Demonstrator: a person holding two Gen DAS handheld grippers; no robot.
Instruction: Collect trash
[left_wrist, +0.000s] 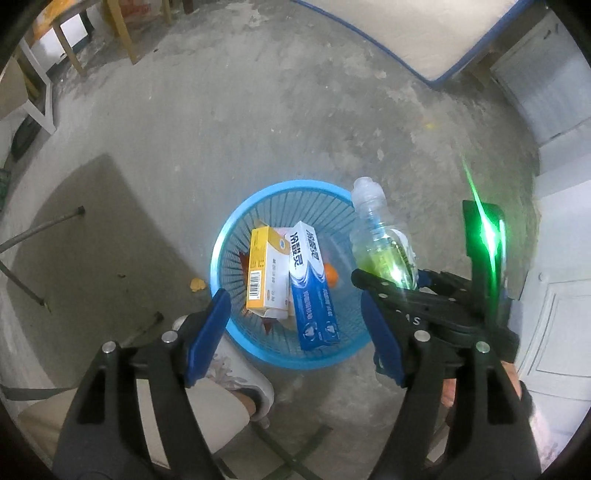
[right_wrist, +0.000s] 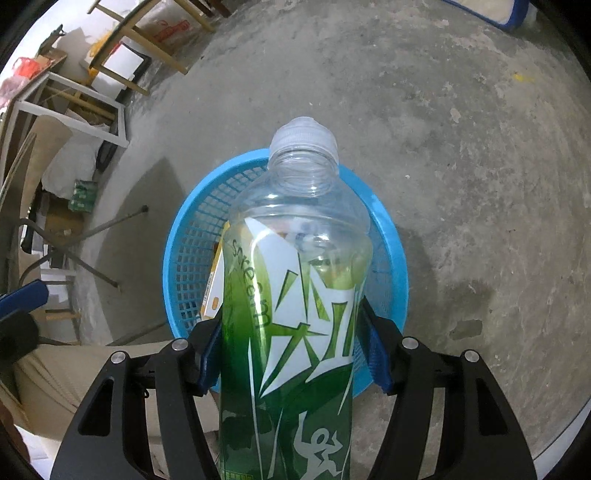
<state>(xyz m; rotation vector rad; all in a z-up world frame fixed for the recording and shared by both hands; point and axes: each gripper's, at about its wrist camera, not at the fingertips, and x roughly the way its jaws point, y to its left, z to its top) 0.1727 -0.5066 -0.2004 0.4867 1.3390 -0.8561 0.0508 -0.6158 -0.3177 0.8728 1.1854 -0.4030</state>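
Observation:
A blue plastic basket (left_wrist: 236, 221) stands on the concrete floor; it also shows in the right wrist view (right_wrist: 184, 258). It holds a yellow box (left_wrist: 264, 273), a blue toothpaste box (left_wrist: 314, 288) and something orange (left_wrist: 331, 275). My left gripper (left_wrist: 295, 328) is open and empty, just above the basket's near rim. My right gripper (right_wrist: 291, 354) is shut on a clear bottle with a green label (right_wrist: 295, 302), cap pointing away, held over the basket's right side. The bottle also shows in the left wrist view (left_wrist: 380, 240).
A small yellow scrap (left_wrist: 197, 283) lies on the floor left of the basket. A folding table's legs (left_wrist: 40, 229) and its shadow are at left. Wooden frames (right_wrist: 122, 55) stand at the back left, a blue-edged mattress (left_wrist: 424, 37) at the back right. The person's shoe (left_wrist: 240, 376) is near the basket.

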